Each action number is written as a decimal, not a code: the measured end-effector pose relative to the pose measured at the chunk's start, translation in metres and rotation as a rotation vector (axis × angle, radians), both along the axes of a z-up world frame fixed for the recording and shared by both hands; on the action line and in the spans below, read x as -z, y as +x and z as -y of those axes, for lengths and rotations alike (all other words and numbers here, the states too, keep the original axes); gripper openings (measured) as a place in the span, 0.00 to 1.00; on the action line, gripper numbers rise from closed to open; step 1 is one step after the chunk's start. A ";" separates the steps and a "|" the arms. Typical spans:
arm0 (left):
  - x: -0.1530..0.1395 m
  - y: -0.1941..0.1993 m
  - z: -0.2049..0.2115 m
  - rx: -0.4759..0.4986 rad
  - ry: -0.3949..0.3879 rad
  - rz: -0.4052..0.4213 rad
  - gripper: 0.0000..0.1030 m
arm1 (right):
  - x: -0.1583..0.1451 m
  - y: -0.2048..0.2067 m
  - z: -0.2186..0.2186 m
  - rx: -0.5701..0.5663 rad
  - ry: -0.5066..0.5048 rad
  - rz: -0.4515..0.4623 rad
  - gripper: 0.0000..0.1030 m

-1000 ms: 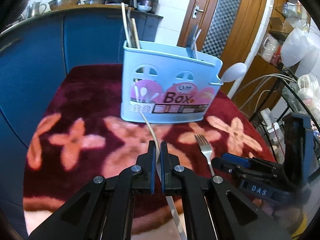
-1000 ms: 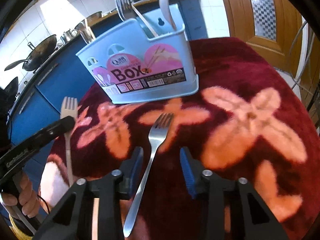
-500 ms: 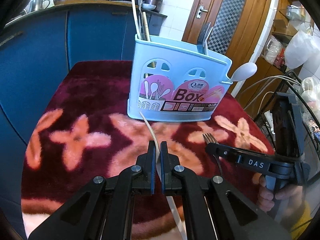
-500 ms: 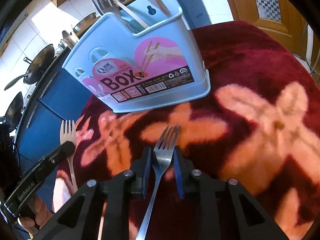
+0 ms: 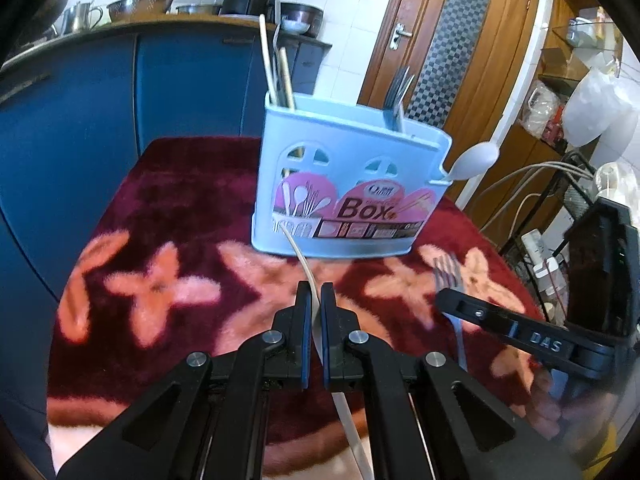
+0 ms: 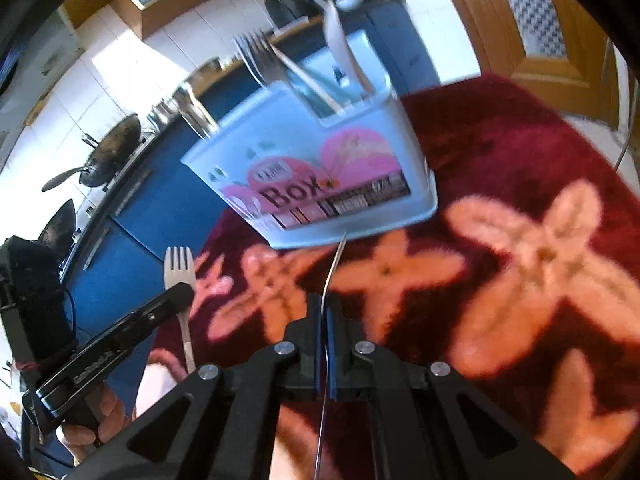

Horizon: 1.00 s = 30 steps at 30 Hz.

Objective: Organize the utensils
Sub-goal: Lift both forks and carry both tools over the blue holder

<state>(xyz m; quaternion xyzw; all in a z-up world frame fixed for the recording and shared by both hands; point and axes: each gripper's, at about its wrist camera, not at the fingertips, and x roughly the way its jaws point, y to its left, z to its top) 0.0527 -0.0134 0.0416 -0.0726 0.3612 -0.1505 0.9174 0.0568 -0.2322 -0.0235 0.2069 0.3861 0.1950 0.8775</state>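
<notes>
2 grippers each clamp a fork over the table (image 5: 168, 200), which is covered in a dark red cloth with pink flowers. The left gripper (image 5: 314, 300) has its jaws pressed shut on the handle of a pale fork (image 5: 298, 256), seen edge-on in its own view, the head reaching forward to just in front of the utensil box (image 5: 348, 184); the right wrist view shows this same fork's tines (image 6: 179, 258) standing clear above the left gripper's finger. The right gripper (image 6: 325, 310) is closed tight on a steel fork (image 6: 334, 268), turned on edge, its tip pointing at the foot of the box. That light blue box stands upright toward the far edge of the table, with forks (image 5: 396, 92), chopsticks (image 5: 276, 68) and a pale spoon (image 5: 474, 160) sticking out of its compartments. A hand (image 6: 94, 420) grips the left gripper's handle.
</notes>
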 end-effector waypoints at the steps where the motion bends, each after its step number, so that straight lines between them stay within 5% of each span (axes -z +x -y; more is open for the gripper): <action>1: -0.004 -0.003 0.000 -0.001 -0.005 0.015 0.02 | -0.005 -0.005 0.001 0.004 0.004 0.022 0.03; 16: -0.068 -0.015 -0.005 -0.002 -0.028 0.212 0.02 | -0.082 -0.044 0.018 0.122 -0.042 0.274 0.03; 30: -0.121 0.029 -0.006 -0.082 0.040 0.407 0.02 | -0.130 -0.014 0.010 0.175 -0.107 0.432 0.03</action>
